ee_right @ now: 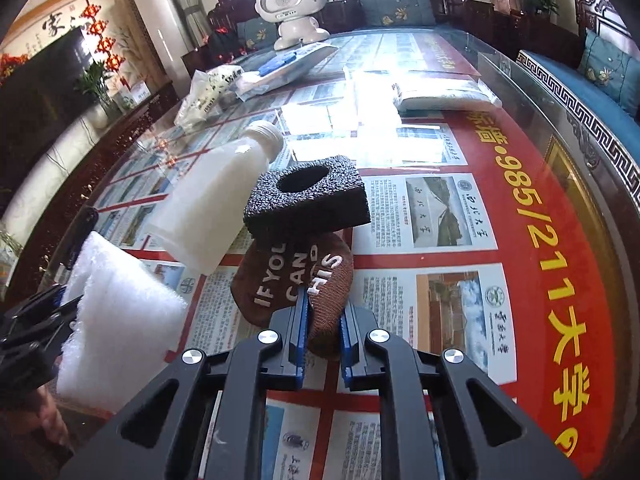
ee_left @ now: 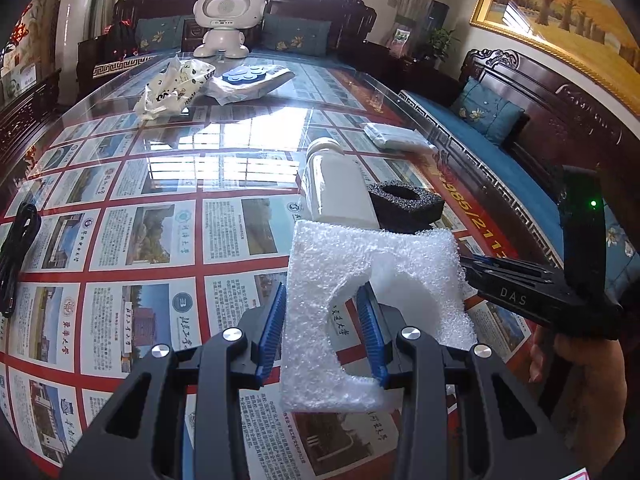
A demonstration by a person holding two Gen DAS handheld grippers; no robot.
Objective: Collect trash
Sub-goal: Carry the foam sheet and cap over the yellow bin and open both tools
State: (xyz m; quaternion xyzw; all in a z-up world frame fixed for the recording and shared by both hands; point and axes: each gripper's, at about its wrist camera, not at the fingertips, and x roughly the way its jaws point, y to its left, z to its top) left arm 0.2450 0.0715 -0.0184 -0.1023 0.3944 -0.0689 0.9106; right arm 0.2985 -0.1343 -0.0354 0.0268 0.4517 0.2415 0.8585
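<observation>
My left gripper [ee_left: 325, 330] is shut on a white foam sheet [ee_left: 340, 280] with a cut-out, held above the glass table; the sheet also shows at the left of the right wrist view [ee_right: 116, 312]. My right gripper [ee_right: 322, 332] is shut on a brown knitted sock [ee_right: 296, 280] with white letters. Just beyond lie a white plastic bottle [ee_right: 212, 200] on its side, also seen in the left wrist view [ee_left: 338, 184], and a black foam block with a round hole [ee_right: 308, 200], also in the left wrist view [ee_left: 404, 200]. The right gripper body [ee_left: 540, 288] shows at the right of the left wrist view.
On the glass table [ee_left: 160, 184] stand a crumpled white plastic bag [ee_left: 172, 88], a blue disc on white packaging [ee_left: 248, 78], a white toy robot [ee_left: 226, 20] and a flat white packet [ee_left: 396, 136]. A black cable [ee_left: 18, 256] lies at the left edge. Dark wooden sofas surround the table.
</observation>
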